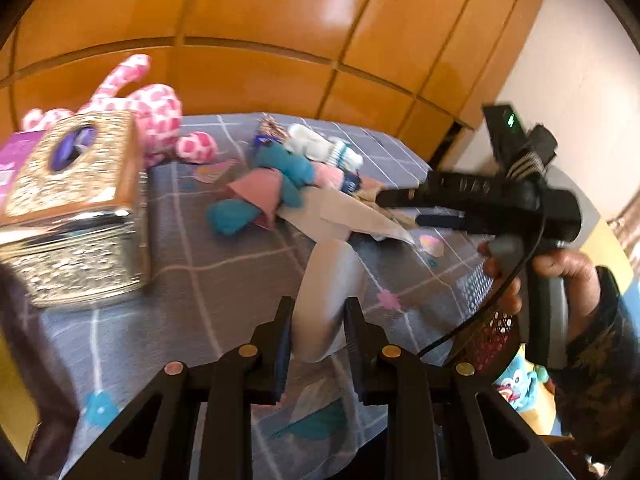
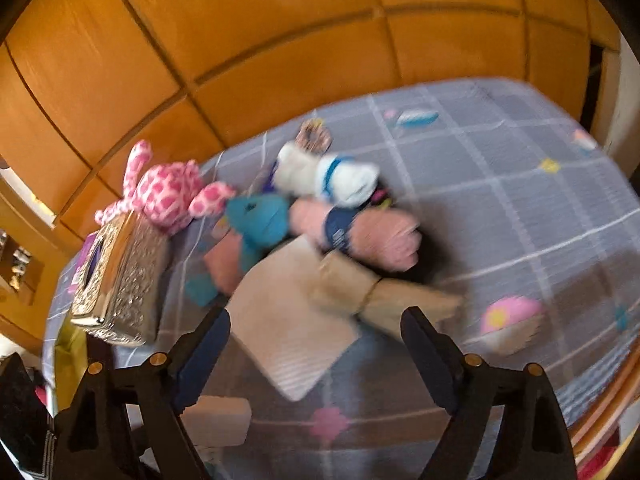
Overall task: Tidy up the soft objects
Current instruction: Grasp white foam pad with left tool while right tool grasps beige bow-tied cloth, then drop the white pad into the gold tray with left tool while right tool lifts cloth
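Lying pinched in the left hand-held gripper (image 1: 319,312): a white cloth (image 1: 332,280).

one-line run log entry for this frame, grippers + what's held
left gripper: shut on white cloth | right gripper: open, nothing held, above pile of socks | surface: checked bedsheet | nearby: pink plush toy, silver tissue box

my left tongs (image 1: 318,320): black plastic, ribbed fingers, brass screws
my right tongs (image 2: 316,344): black, blue pads, brass screws
my right hand (image 1: 560,276): dark patterned sleeve, thin black cable
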`<action>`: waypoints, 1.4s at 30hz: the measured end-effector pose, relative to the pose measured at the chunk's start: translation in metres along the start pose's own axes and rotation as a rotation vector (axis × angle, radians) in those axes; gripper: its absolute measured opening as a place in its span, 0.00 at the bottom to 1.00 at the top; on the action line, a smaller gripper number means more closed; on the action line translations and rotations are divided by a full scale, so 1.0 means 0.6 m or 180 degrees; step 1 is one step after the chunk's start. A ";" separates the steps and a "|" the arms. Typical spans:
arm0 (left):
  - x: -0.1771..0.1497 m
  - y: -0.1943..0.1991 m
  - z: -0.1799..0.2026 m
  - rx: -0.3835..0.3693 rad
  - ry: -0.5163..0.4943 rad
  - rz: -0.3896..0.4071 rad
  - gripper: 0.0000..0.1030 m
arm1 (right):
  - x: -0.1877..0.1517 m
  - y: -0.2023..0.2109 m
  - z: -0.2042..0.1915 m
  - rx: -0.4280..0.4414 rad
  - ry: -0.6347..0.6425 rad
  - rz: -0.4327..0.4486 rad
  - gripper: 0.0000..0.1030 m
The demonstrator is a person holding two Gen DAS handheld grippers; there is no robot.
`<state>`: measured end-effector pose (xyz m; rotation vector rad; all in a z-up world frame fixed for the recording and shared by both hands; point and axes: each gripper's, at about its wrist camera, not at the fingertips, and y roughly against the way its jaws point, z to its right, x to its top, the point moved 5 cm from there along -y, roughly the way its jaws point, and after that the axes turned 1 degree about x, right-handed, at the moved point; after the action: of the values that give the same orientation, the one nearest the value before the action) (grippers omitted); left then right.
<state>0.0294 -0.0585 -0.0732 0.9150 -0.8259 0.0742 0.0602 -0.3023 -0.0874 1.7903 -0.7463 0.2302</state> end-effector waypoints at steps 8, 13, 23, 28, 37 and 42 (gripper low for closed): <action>0.002 0.031 -0.014 0.0019 0.0055 0.0167 0.24 | -0.014 -0.003 0.032 0.0011 -0.0576 -0.0066 0.86; 0.003 0.048 -0.020 -0.0003 0.0114 0.0245 0.24 | 0.016 0.003 0.054 -0.0785 -0.0163 -0.0211 0.86; -0.001 0.077 -0.035 0.0068 0.0196 0.0347 0.24 | 0.005 -0.089 0.026 -0.1102 0.0801 -0.0945 0.61; 0.000 0.101 -0.057 0.0082 0.0350 0.0438 0.24 | 0.008 -0.088 0.026 -0.1069 0.0710 -0.0914 0.31; 0.005 0.147 -0.098 0.0281 0.0467 0.0607 0.24 | 0.020 -0.080 0.034 -0.0945 0.0435 -0.0765 0.28; 0.003 0.198 -0.152 0.0565 0.0646 0.0763 0.24 | 0.029 -0.062 0.032 -0.0709 0.0340 -0.0581 0.20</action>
<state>0.0396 0.0821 -0.0224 0.9533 -0.7439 0.4482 0.0918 -0.3197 -0.1146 1.6092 -0.5082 0.1148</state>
